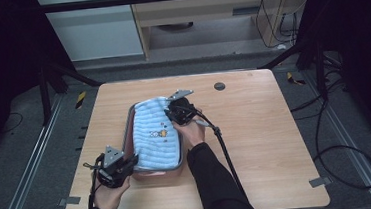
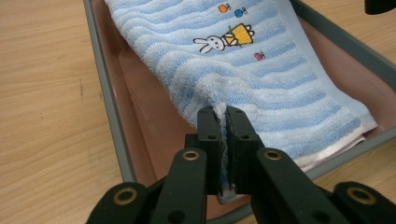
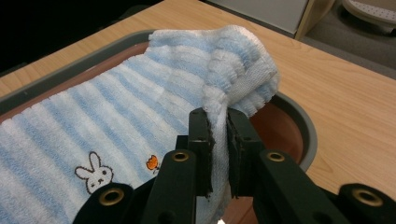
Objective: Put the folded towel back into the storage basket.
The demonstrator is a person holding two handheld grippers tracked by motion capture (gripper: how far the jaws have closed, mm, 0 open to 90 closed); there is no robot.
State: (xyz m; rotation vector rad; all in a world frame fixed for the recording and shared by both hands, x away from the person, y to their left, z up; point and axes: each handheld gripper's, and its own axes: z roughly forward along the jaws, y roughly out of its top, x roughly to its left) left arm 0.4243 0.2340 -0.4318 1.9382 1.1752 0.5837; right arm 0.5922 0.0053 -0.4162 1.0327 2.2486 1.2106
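A blue and white striped towel (image 1: 154,133) with a small rabbit print (image 2: 224,39) lies folded over a grey-rimmed pink tray (image 1: 127,127) on the wooden table. My left gripper (image 1: 129,164) is at the tray's near left corner, shut on the towel's (image 2: 243,70) near edge, with cloth pinched between the jaws (image 2: 223,122). My right gripper (image 1: 173,111) is over the tray's far right side, shut on a bunched-up corner of the towel (image 3: 140,121), which is lifted a little above the tray's rim (image 3: 306,126).
The wooden table (image 1: 260,128) has bare room right of the tray and along its far edge. A small dark round disc (image 1: 219,86) sits near the far edge. Cables (image 1: 347,152) lie on the floor at the right. A cable (image 1: 226,151) trails from my right gripper.
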